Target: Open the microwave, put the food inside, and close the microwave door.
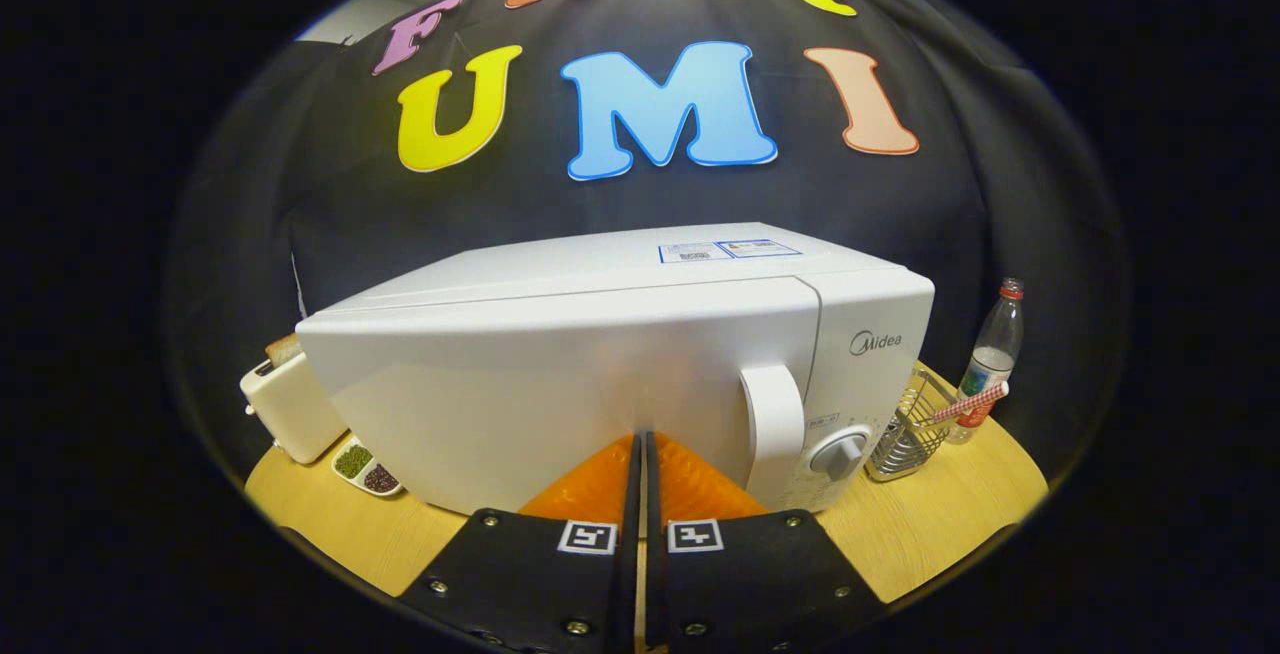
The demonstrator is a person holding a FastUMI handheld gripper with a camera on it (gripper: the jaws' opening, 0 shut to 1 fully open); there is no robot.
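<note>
You are holding the gripper (641, 442) with its fingers (600, 484) pressed together, only a thin slit running between them and nothing sitting in that slit. The tips are pointing straight at the microwave (620, 364), reaching the lower part of its door (560, 384); whether they are touching the door you cannot tell from here. The microwave is sitting on the table (940, 524) just ahead of the fingers, its door lying closed and flush with the body. The handle (775, 429) is standing upright on the door just right of the fingertips, and the knob (838, 454) is sitting right beside it on the control panel, lower down. Left of the microwave and partly behind it, a toaster (290, 409) is standing with a slice of bread (283, 348) sticking up from its slot. In front of the toaster, near the microwave's left bottom corner, a small dish (366, 466) is lying on the table, carrying green bits in one compartment and dark bits in the other. Right of the microwave, a wire basket (905, 439) is standing close to the panel, with a striped straw (970, 402) leaning out of it. Just behind the basket, a bottle (990, 359) with a red cap is standing upright.
</note>
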